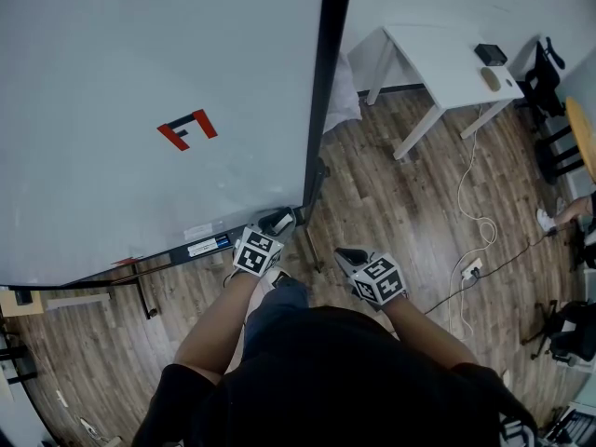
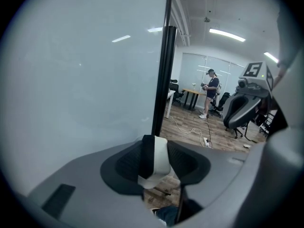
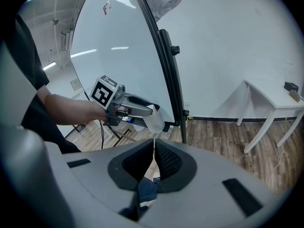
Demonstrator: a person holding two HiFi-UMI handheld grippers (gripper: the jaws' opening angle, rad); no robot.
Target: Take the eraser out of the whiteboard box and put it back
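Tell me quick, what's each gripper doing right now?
Left gripper: jaws closed on the eraser.
Right gripper: jaws closed, nothing between them.

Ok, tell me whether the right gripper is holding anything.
No, the right gripper has its jaws closed together with nothing between them.

The eraser [image 2: 154,161], a block with one black and one white half, is held upright between the jaws of the left hand-held gripper [image 2: 155,164]. The whiteboard box [image 1: 177,254], a narrow black tray under the board's bottom edge, is seen at the eraser's 9 o'clock in the head view.
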